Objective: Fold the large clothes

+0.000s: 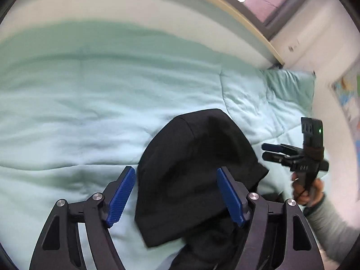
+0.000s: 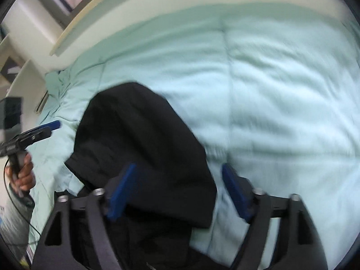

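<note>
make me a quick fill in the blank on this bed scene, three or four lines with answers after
1. The garment lying on the bed is ____ in colour.
2. It rests on a pale ____ comforter.
3. The pads on the left gripper fingers are ____.
4. Both it and the right gripper are ____, with nothing pinched.

Missing words: black; green; blue; open

We see a black garment (image 1: 193, 171) of matt woven cloth, smooth with soft creases, lying on a pale mint quilt (image 1: 78, 103) of soft, slightly fuzzy fabric with stitched seams. The left gripper (image 1: 176, 194) has matt black plastic arms, shiny metal pivot pins and ribbed blue pads (image 1: 121, 194) that look rubbery. The right gripper (image 2: 177, 194) looks the same. Beyond the quilt, a bed rail (image 1: 243, 11) looks like smooth pale wood.
</note>
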